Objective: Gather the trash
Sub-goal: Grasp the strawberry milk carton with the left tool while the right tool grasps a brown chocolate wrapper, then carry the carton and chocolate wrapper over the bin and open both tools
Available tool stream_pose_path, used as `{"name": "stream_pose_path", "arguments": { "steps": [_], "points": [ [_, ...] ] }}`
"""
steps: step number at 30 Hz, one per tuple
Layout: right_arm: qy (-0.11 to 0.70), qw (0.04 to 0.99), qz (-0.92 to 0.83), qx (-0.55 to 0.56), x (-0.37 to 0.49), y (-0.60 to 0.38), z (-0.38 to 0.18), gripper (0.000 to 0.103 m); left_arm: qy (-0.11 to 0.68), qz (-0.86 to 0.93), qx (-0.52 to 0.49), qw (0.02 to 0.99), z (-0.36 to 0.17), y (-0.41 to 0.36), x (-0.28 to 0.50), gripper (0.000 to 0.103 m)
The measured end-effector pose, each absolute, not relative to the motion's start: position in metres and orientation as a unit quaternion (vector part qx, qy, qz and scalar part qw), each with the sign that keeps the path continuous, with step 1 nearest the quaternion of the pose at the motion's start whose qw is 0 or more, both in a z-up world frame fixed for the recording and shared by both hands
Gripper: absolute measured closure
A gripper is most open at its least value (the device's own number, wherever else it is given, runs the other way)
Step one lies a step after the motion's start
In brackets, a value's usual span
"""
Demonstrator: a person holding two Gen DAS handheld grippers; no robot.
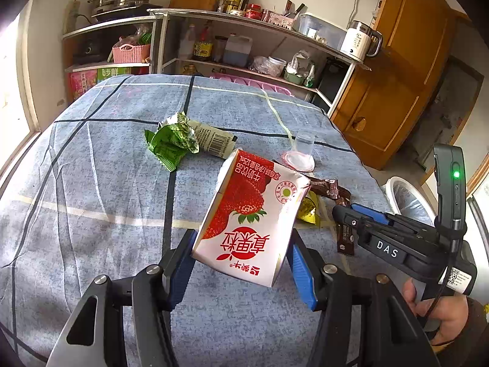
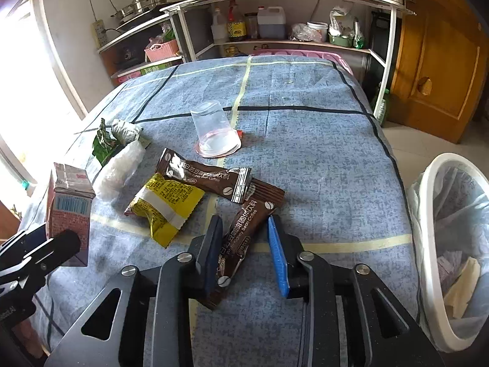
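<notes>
Between left tool [image 1: 241,266] pads: strawberry milk carton [image 1: 249,214], clamped. Right tool [image 2: 246,244]: straddled brown coffee sachet [image 2: 241,244], grip unclear.

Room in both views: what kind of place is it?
Likely a home kitchen or dining corner: open shelves of sauce bottles, a steamer pot, an electric kettle.

Glossy paper carton [image 1: 247,214], shiny foil sachets [image 2: 207,177] (crinkled), clear plastic cup [image 2: 214,131], matt woven cloth [image 2: 305,128].
</notes>
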State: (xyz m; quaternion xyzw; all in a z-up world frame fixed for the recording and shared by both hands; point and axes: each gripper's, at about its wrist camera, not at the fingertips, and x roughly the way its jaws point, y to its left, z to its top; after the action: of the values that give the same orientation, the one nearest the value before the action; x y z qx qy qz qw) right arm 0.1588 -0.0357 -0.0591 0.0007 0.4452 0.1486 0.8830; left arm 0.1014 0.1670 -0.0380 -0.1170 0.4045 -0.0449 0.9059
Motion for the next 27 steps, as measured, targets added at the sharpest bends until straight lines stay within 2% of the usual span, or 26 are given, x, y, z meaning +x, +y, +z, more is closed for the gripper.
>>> {"name": "stream_pose_path", "arguments": {
  "steps": [1,8,27],
  "points": [
    [0.446,0.883,0.149,0.005,0.158,-0.038,-0.059,0.081,0.404,-0.046,-0.116,0.906,-0.037,0.166,0.101,0.045],
    [0.443,0.881,0.163,0.025,0.153,-0.050,-0.060,0.085,0.405,-0.056,-0.116,0.905,-0.037,0.156,0.102,0.045],
    [0.424,0.886,0.178,0.056,0.137,-0.075,-0.047,0.086,0.396,-0.072,-0.105,0.910,-0.023,0.132,0.100,0.045]
  ]
}}
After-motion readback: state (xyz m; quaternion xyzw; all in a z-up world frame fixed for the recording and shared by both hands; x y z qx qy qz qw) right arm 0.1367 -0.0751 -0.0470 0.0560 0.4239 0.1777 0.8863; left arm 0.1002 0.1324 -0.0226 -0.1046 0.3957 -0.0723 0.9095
